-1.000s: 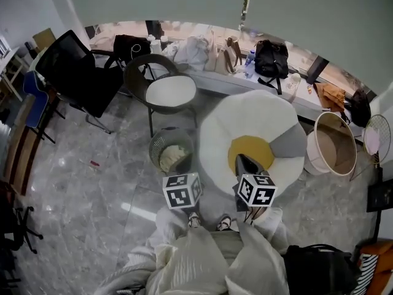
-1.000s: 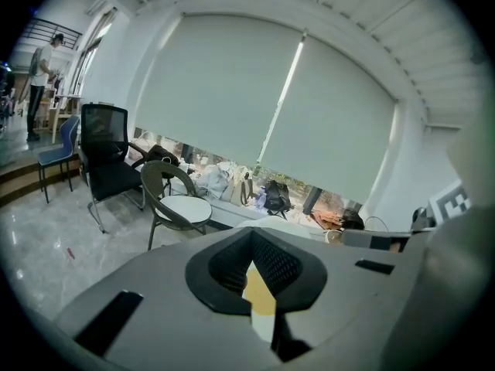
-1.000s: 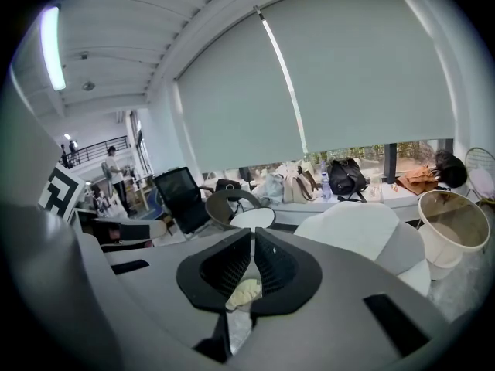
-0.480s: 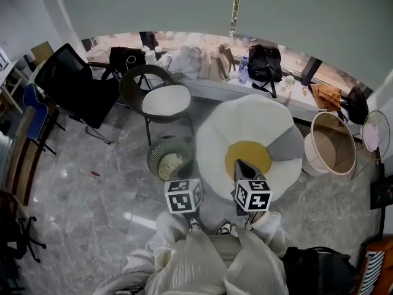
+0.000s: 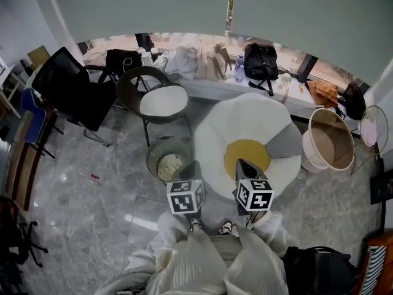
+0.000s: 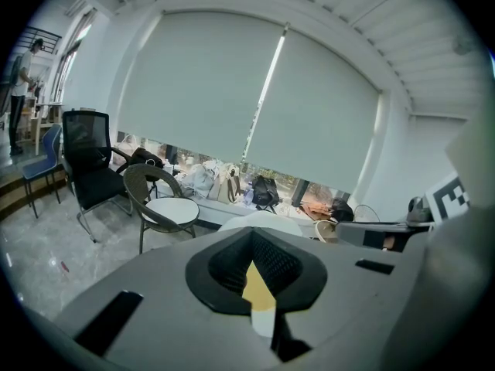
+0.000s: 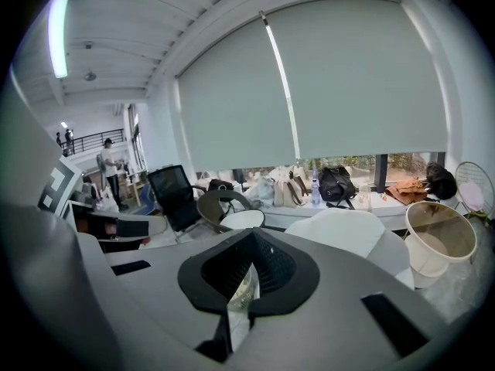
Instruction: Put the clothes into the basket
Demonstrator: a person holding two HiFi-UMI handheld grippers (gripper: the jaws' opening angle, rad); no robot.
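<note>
We wear a loose cream garment (image 5: 206,266) with wide, creased sleeves (image 5: 258,263) and light footwear (image 5: 194,224). The left gripper (image 5: 190,169) and right gripper (image 5: 244,168) are alike. Each has a grey housing (image 6: 155,315), a black-rimmed ribbed throat (image 6: 267,261) and a white cube (image 5: 185,196) bearing black square markers.

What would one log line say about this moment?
left gripper: shut, empty | right gripper: shut, empty | basket: cream clothes inside
</note>
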